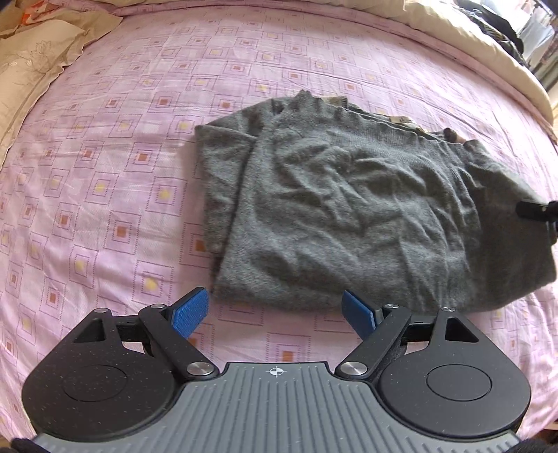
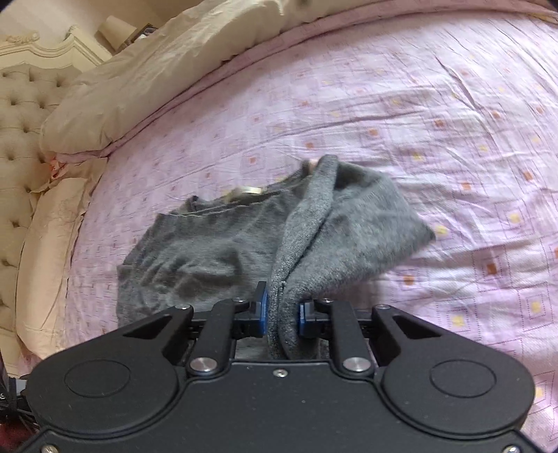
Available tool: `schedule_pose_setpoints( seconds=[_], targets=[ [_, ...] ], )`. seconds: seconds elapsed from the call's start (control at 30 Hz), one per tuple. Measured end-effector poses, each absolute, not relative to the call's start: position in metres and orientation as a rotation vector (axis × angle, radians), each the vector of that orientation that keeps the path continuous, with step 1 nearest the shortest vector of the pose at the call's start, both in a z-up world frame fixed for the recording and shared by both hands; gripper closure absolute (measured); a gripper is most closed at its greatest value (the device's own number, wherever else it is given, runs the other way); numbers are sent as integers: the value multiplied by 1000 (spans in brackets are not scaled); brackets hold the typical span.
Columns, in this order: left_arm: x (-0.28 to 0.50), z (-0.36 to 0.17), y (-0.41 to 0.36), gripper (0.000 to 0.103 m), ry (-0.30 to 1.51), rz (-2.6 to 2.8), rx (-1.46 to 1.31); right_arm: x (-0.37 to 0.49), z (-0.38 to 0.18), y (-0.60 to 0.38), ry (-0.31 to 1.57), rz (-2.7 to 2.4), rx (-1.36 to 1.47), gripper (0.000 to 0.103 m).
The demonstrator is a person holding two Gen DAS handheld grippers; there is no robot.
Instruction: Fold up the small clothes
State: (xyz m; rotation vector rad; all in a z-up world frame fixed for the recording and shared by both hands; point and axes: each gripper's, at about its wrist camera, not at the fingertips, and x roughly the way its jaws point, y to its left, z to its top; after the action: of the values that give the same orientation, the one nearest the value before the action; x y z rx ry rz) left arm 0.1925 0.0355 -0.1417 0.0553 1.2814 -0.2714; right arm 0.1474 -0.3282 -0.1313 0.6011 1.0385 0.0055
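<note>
A grey knit sweater (image 1: 348, 202) lies partly folded on the pink patterned bedsheet (image 1: 122, 156). My left gripper (image 1: 275, 312) is open and empty, just short of the sweater's near edge, its blue pads apart. My right gripper (image 2: 281, 315) is shut on a bunched edge of the sweater (image 2: 314, 226) and lifts that side off the sheet; the rest of the sweater lies flat to the left. The right gripper's tip shows at the right edge of the left wrist view (image 1: 537, 209), at the sweater's right side.
Beige pillows (image 2: 146, 69) and a tufted cream headboard (image 2: 21, 115) stand at the bed's head. A beige quilt (image 1: 470, 41) runs along the far edge. Dark clothes (image 1: 498, 24) hang beyond the bed. The pink sheet (image 2: 453, 122) stretches around the sweater.
</note>
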Motion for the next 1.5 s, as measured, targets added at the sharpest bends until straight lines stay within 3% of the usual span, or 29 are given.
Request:
schedule_pose_setpoints(
  seconds=[0.27, 0.6, 0.7, 0.77, 1.2, 1.5],
  targets=[
    [205, -144, 79, 20, 1286, -283, 21, 197, -101, -226, 1026, 149, 535, 78],
    [210, -153, 131, 20, 1317, -248, -2, 241, -142, -112, 1169, 207, 357, 77],
    [209, -157, 140, 20, 1328, -237, -11, 245, -153, -90, 1204, 205, 268, 75],
    [209, -160, 144, 20, 1337, -232, -14, 247, -154, -78, 1212, 224, 223, 67],
    [219, -164, 144, 20, 1349, -281, -2, 226, -113, -101, 1011, 365, 418, 64],
    [268, -144, 122, 20, 1300, -387, -65, 179, -123, -132, 1049, 217, 266, 52]
  ],
)
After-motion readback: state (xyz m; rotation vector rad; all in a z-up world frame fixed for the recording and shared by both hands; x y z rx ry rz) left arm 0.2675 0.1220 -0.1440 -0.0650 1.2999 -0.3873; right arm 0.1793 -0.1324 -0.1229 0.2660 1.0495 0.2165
